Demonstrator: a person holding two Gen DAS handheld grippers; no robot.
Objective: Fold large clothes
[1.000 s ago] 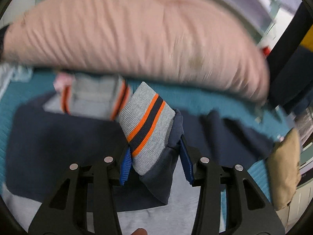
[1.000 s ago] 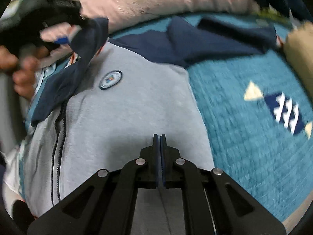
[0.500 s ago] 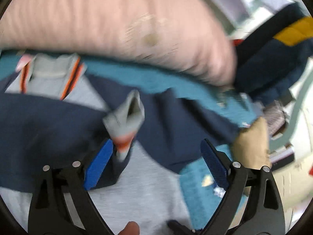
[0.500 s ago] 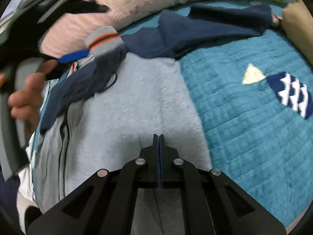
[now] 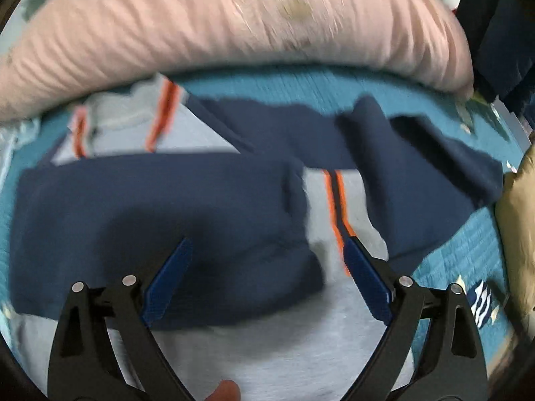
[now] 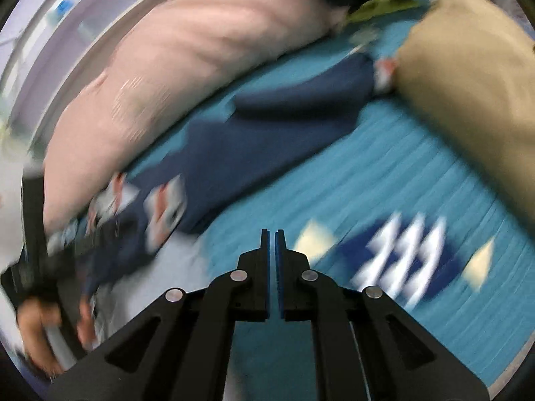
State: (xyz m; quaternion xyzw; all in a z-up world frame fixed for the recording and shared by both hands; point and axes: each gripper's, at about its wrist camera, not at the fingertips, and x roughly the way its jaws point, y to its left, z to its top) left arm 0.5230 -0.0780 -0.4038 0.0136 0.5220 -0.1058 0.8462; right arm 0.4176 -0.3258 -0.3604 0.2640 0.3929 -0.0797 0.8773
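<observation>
Left wrist: hand-held gripper [image 5: 267,277] tilted down, seemingly empty

Motion-blurred jacket [image 5: 160,207], pink pillow [image 5: 217,23] cropped, perhaps a fingertip [image 5: 227,390]

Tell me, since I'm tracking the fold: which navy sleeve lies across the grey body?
The left navy sleeve, folded flat across the jacket's grey body with its striped cuff showing. The other sleeve still sprawls onto the teal bedspread.
</observation>
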